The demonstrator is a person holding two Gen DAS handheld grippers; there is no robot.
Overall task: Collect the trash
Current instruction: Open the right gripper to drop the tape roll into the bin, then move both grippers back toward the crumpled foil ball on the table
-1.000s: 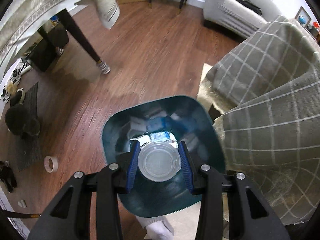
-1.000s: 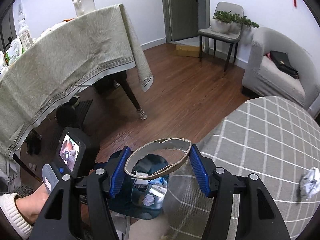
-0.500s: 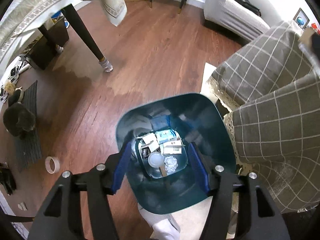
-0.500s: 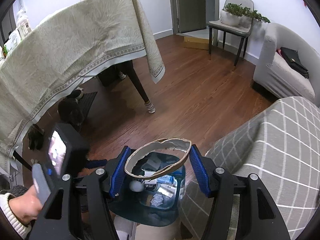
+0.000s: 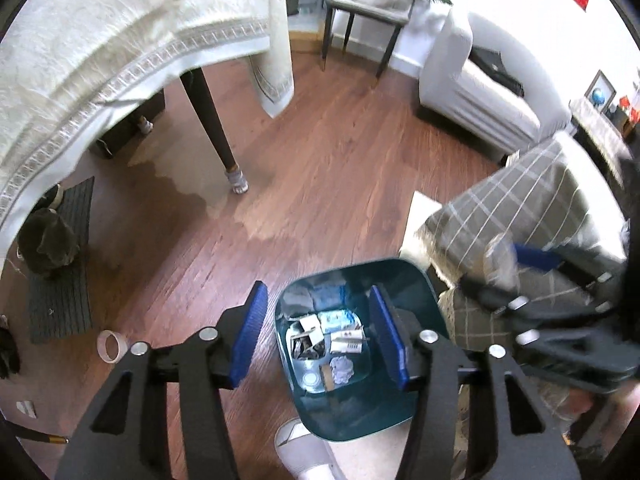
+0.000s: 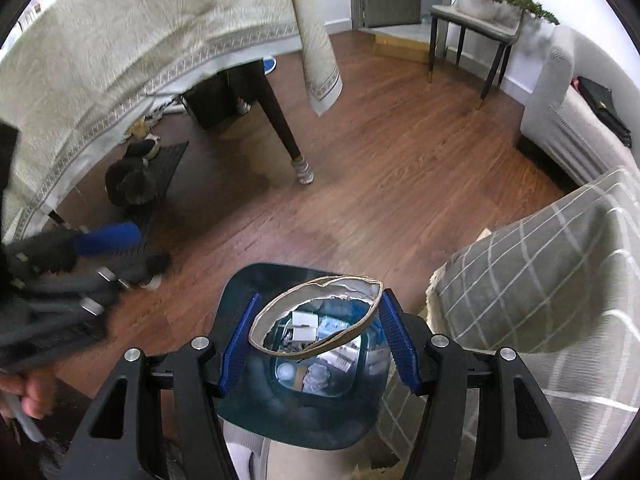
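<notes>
Standing on the wooden floor (image 5: 320, 168) beside the checked cushion (image 6: 560, 280), the teal bin (image 5: 416, 412) holds paper scraps. Above it the left gripper (image 5: 320, 336) hangs with jaws spread and empty; the right gripper (image 6: 316, 344) clamps a torn cardboard ring (image 6: 344, 336).

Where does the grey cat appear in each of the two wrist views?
Left wrist view: the grey cat sits at the far left edge, on a dark mat.
Right wrist view: the cat is left of centre, on the same mat, under the tablecloth's edge.
Shared landmark: the sock-covered table leg stands to the right of the cat in both views.
</notes>
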